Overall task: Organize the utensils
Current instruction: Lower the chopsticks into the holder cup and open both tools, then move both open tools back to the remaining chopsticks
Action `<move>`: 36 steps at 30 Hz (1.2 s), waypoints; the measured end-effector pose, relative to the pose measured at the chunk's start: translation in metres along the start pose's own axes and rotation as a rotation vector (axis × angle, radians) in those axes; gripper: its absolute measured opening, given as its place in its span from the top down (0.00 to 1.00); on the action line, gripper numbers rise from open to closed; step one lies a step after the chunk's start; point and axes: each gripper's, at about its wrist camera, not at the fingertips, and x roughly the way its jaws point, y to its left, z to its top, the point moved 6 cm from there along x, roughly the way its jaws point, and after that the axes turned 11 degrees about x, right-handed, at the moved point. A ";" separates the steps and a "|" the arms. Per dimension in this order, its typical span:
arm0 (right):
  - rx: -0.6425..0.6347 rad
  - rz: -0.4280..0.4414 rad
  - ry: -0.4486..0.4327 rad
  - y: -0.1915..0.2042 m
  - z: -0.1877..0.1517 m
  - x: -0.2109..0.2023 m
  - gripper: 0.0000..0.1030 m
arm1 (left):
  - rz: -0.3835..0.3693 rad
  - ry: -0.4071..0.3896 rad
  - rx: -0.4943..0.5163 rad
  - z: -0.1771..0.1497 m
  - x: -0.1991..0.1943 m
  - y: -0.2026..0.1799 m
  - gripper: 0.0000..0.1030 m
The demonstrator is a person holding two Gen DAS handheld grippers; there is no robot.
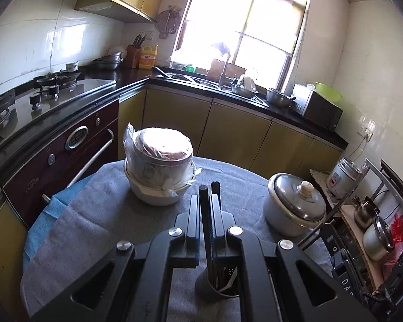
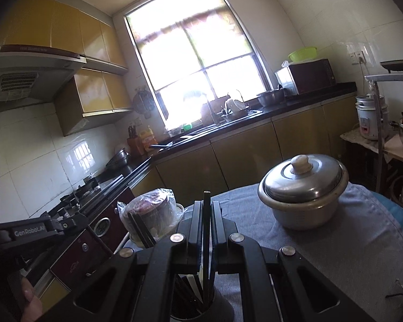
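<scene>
Clamping dark chopsticks (image 1: 208,216) upright, both pairs of fingers (image 1: 193,209) hold them over the holder (image 1: 217,284)

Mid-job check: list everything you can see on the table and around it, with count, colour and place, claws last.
Chopsticks: two in left claw, one in right claw, black, lower ends in the holder.
Utensil holder: one, dark grey, near table edge, more sticks inside.
Lidded pot: one, silver, table's right side.
Plastic-wrapped stacked bowls: one stack, white and metal, table's far left.
Tablecloth: one, grey, over a blue layer.
Microwave: one, dark, counter right, green basin on top.
Rice cooker: one, white, low stand on the right.
Gas hob: one, black, left counter.
Left claw: black, shut on chopsticks.
Right claw: black, shut on chopstick.
</scene>
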 end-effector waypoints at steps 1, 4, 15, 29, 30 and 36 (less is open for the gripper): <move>0.003 0.004 0.007 0.000 -0.001 0.001 0.94 | 0.000 0.003 -0.002 -0.001 0.000 0.000 0.93; -0.003 0.000 0.024 0.000 -0.003 0.004 0.94 | 0.003 0.010 -0.005 -0.004 0.002 0.001 0.93; 0.017 0.007 0.090 -0.005 -0.005 -0.005 0.92 | 0.035 0.055 -0.001 -0.013 -0.012 0.006 0.72; -0.022 0.011 0.197 0.000 -0.039 -0.126 0.46 | 0.096 0.104 0.007 -0.099 -0.120 0.026 0.42; -0.028 0.008 0.214 -0.002 -0.045 -0.134 0.46 | 0.077 0.128 -0.017 -0.111 -0.125 0.030 0.42; -0.054 0.058 0.406 -0.010 -0.095 -0.146 0.46 | 0.030 0.287 -0.056 -0.164 -0.116 0.037 0.42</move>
